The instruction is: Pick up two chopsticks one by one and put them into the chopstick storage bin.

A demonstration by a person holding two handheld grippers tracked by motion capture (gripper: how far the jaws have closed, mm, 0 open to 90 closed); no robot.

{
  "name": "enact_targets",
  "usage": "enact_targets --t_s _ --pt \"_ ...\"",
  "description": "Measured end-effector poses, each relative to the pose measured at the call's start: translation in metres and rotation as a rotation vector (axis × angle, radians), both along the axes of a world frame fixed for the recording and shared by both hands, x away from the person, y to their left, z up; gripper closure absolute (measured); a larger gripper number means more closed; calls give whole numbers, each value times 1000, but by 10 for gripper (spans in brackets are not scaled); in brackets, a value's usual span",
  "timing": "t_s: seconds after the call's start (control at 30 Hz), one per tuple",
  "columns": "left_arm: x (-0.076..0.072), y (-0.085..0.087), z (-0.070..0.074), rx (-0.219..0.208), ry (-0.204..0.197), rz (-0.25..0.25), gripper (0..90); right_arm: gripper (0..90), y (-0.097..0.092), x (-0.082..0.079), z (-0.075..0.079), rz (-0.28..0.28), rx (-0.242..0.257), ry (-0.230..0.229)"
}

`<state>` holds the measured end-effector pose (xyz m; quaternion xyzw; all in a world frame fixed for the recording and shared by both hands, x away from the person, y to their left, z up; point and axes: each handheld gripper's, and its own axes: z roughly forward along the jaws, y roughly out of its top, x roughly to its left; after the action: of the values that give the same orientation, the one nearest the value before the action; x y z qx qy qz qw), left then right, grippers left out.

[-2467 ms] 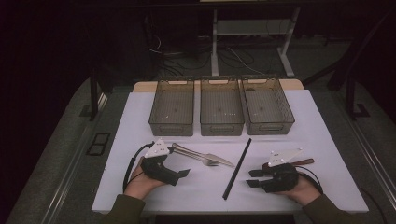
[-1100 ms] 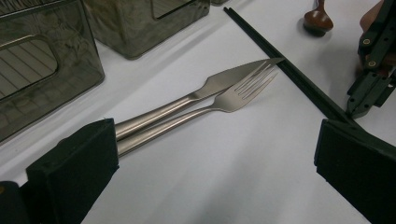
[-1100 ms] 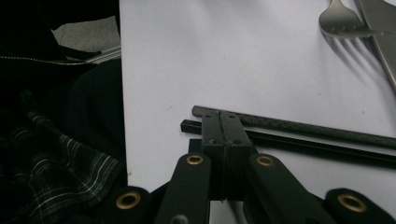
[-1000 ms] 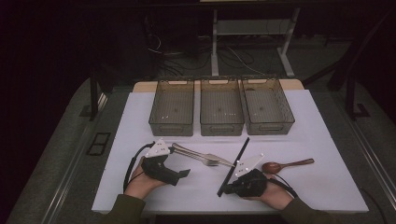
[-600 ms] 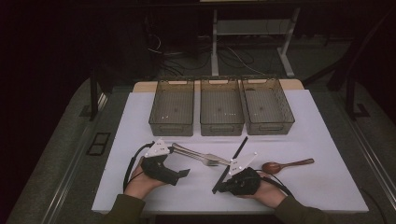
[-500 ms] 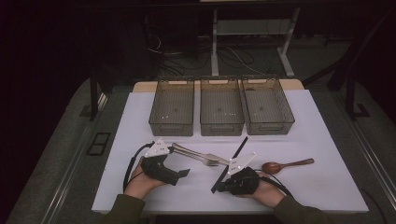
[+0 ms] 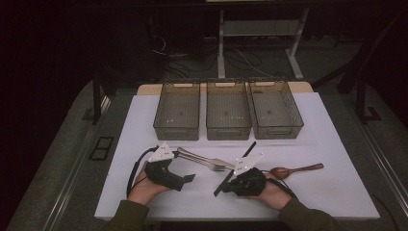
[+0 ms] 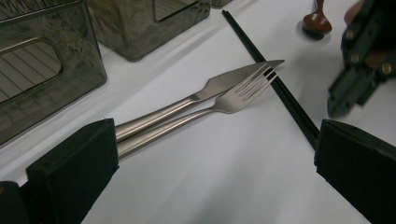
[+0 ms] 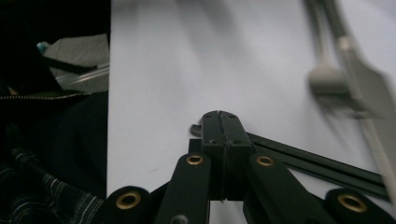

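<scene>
White sheet (image 7: 332, 144) over a table, three smoky clear bins (image 7: 227, 109) in a row at its far side, dark room with cables and stand legs behind. Black chopsticks (image 7: 249, 149) on the sheet mid-table — long axis slanting from near-left up to far-right, near end by the right gripper (image 7: 222, 185). Jaws of that gripper pressed together, chopsticks beside them, grip itself unclear. Left gripper (image 7: 188, 177) wide open, nothing between — fork (image 8: 247, 87) and knife (image 8: 233, 79) ahead, wooden spoon (image 7: 294, 170) rightward.
</scene>
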<state>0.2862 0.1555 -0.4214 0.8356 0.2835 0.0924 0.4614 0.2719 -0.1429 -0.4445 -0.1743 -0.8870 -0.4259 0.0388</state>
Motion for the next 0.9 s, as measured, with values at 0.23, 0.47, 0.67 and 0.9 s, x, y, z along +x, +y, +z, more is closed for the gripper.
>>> enact_targets --t_s 0.23,0.47,0.67,0.9 --pt "0 0 0 -4 0 3 0 887 -39 28 17 -156 -27 -26" --pt "0 -1 0 -3 2 1 0 887 -76 77 18 -380 -141 -50" --pt "1 0 0 -2 3 -2 0 888 -79 106 9 -452 -192 -44" --pt "1 -1 -1 0 7 -2 0 888 -72 120 9 -477 -212 -55"
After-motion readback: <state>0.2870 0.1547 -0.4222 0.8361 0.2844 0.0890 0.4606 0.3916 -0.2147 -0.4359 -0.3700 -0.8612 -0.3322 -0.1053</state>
